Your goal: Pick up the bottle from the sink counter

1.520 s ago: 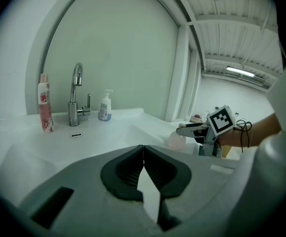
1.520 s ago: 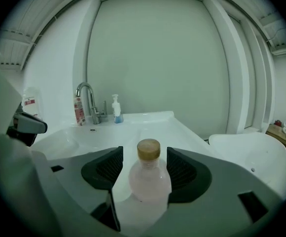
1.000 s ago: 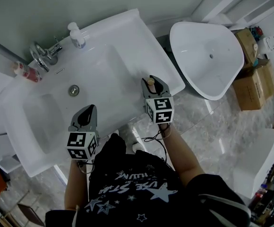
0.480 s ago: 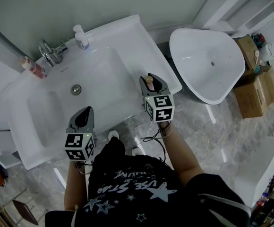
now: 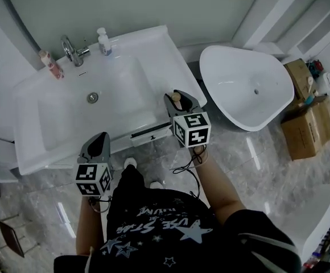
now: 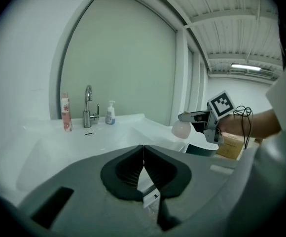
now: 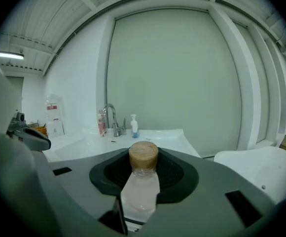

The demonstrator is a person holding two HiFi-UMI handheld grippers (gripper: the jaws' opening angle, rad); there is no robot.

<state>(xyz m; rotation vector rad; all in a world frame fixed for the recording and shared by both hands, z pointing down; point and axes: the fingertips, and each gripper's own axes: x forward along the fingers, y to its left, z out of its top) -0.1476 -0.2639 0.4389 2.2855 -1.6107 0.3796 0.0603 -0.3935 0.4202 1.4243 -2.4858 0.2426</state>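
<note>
Right gripper [image 5: 179,97]: clenched on 1 small clear plastic bottle [image 7: 141,194] with a round tan cap; its 2 jaws pressed on the bottle's sides.
Bottle's place: it was held up off the white sink counter [image 5: 28,152], with the cap pointing away from the person. In the head view it showed near the counter's front right corner.
Left gripper [image 5: 99,141]: its 2 jaws were pressed together with nothing between them. It was held in front of the counter's front edge, over the grey marble floor [image 5: 256,169].
Grippers counted: 2, each with 1 cube of square markers, well apart from each other.
Back edge of the counter: 1 chrome tap [image 5: 71,49], 1 pink tube-shaped container [image 5: 50,65] just to its left and 1 white pump dispenser with a blue label [image 5: 103,41] just to its right, so 3 things stood in a row.
Basin: 1 round metal drain [image 5: 92,98] sat in its floor.
Right of the counter: 1 white oval tub [image 5: 250,95], with 2 brown cardboard boxes [image 5: 302,127] beyond it.
Person: a dark shirt with pale star print [image 5: 165,226] and 2 bare forearms.
</note>
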